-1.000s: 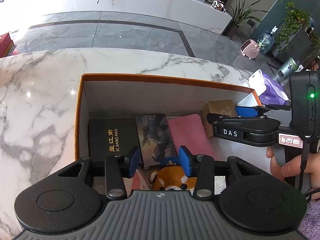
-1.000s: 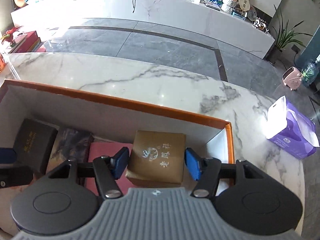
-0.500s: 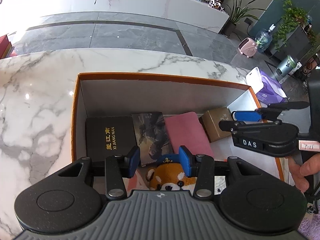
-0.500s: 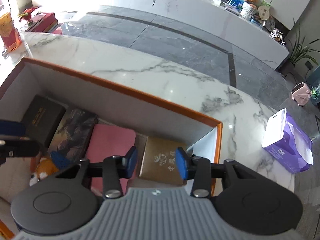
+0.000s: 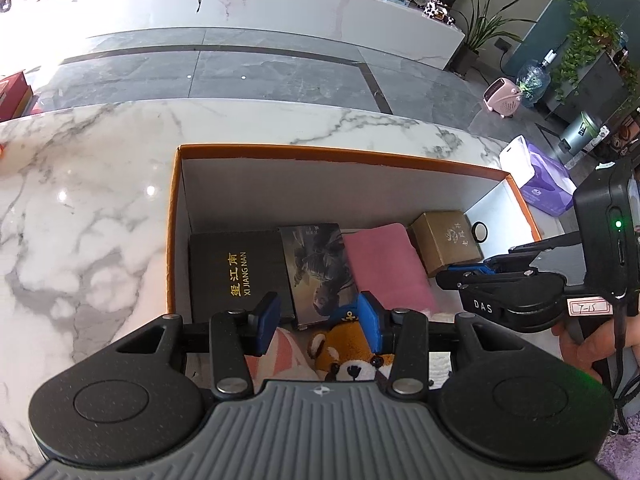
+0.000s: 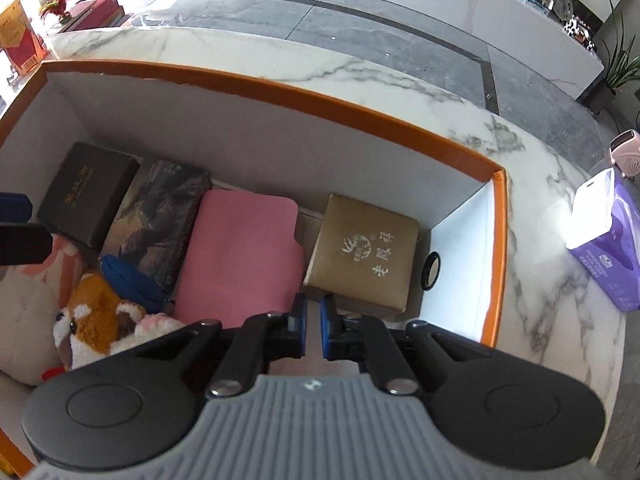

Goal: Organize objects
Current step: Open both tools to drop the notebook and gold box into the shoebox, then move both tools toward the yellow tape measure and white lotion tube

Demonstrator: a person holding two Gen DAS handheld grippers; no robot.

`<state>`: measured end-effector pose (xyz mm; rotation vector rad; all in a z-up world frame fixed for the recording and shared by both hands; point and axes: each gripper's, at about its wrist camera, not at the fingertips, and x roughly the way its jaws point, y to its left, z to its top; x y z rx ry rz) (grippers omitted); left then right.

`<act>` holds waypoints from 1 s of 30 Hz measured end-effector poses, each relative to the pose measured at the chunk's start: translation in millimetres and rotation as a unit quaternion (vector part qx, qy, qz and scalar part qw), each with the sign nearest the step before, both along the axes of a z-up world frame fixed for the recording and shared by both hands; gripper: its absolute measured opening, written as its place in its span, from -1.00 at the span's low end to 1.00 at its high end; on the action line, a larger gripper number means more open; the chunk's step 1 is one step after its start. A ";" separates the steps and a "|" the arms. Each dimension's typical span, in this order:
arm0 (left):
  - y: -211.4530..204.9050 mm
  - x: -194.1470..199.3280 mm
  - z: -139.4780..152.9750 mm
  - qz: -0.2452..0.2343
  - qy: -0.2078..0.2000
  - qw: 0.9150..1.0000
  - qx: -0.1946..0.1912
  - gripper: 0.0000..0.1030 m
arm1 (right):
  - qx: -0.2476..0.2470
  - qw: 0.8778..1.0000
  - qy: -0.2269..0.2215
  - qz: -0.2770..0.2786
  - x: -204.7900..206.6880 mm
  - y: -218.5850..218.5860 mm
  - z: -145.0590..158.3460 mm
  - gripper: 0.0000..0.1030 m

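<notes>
- Right wrist view: right tongs (image 6: 313,330) just closed, pinched empty above the gold box (image 6: 362,254) in the orange bin (image 6: 493,256); could nudge it askew.
- Left tongs (image 5: 318,322) narrow, seemingly straddling the plush (image 5: 348,354); may snag.

Left gripper (image 5: 318,326) fingers (image 5: 267,322) astride plush (image 5: 348,354), perhaps touching.

Box (image 6: 494,256) floor mostly taken: black case (image 6: 86,194), dark book (image 6: 158,222), pink pad (image 6: 240,256) and tan box (image 6: 362,252) in a row along the far wall, plush (image 6: 98,318) in front at left. Narrow gaps only: pad to tan box, tan box to right wall. Space above items open. Tissue pack (image 6: 604,248) stands well clear outside on the marble top (image 6: 360,80).
</notes>
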<state>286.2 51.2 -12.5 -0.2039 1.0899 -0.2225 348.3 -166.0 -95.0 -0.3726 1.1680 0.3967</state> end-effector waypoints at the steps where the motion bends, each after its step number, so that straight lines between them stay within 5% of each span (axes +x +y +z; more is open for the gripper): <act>1: 0.1 -0.5 0.5 -0.001 -0.001 1.000 0.000 -0.03 | 0.006 1.000 0.005 0.001 -0.8 -0.2 0.3 -0.86; 12: -8.4 -48.0 38.6 -0.032 -0.044 0.998 0.015 -0.03 | 0.051 0.998 -0.036 0.012 -54.5 -6.0 48.7 -0.83; 21: 2.8 -134.4 74.9 -0.043 -0.061 0.997 0.032 0.00 | 0.162 0.983 -0.086 0.026 -146.0 -33.7 104.5 -0.73; 30: 25.9 -199.2 30.1 0.046 0.020 0.997 0.052 0.39 | 0.205 0.974 -0.096 -0.010 -234.5 -49.1 60.1 -0.44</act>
